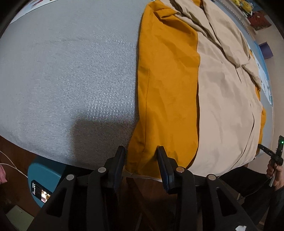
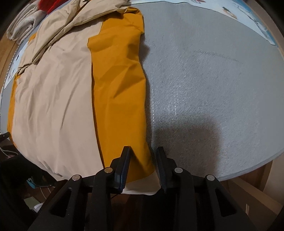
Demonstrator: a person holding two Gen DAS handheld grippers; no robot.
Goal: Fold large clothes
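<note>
A large mustard-yellow and beige garment (image 1: 195, 88) lies spread lengthwise on a grey textured surface (image 1: 71, 71). In the left wrist view my left gripper (image 1: 141, 151) is open, its fingers astride the garment's near left yellow corner at the surface's edge. In the right wrist view the same garment (image 2: 71, 88) lies left of centre; my right gripper (image 2: 143, 151) is open, its fingers astride the near right yellow corner. The right gripper also shows at the far right of the left wrist view (image 1: 276, 156), held in a hand.
A blue stool with a lit phone (image 1: 40, 191) stands below the surface's near left edge. Folded grey cloth (image 2: 23, 23) and a red item lie at the far left. A patterned sheet (image 2: 248, 14) lies along the far right edge.
</note>
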